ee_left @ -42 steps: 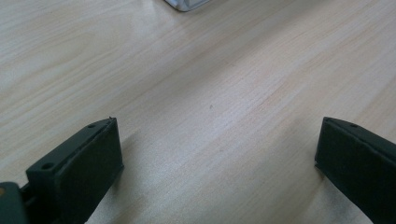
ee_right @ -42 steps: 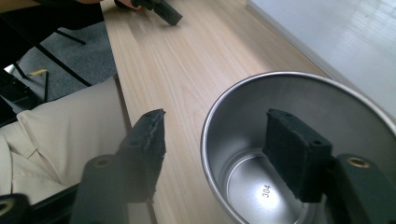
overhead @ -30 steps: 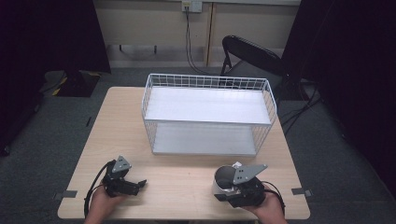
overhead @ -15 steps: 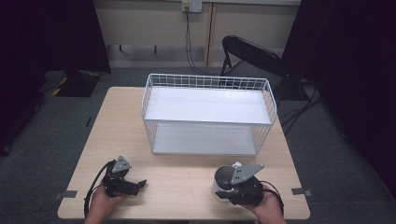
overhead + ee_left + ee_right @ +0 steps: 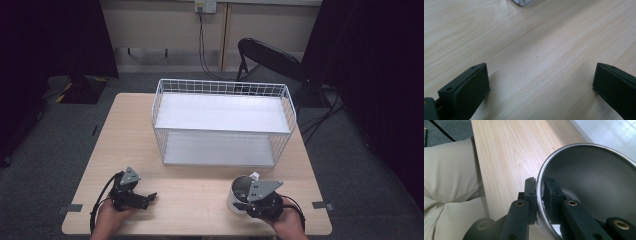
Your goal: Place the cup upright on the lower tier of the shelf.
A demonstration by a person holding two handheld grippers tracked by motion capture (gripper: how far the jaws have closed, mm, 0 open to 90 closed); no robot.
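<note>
Right gripper (image 5: 539, 192): jaws have just been closing and now pinch the rim of the round, shiny metal cup (image 5: 589, 182), one pad outside the wall, one inside. In the high view the cup (image 5: 241, 192) stands on the light wooden table (image 5: 200, 200) near its front edge, in front of the white wire two-tier rack (image 5: 222, 122), well apart from it.

Left gripper (image 5: 540, 82): jaws spread wide over bare tabletop, nothing between them. In the high view it (image 5: 145, 198) rests low at front left.
</note>
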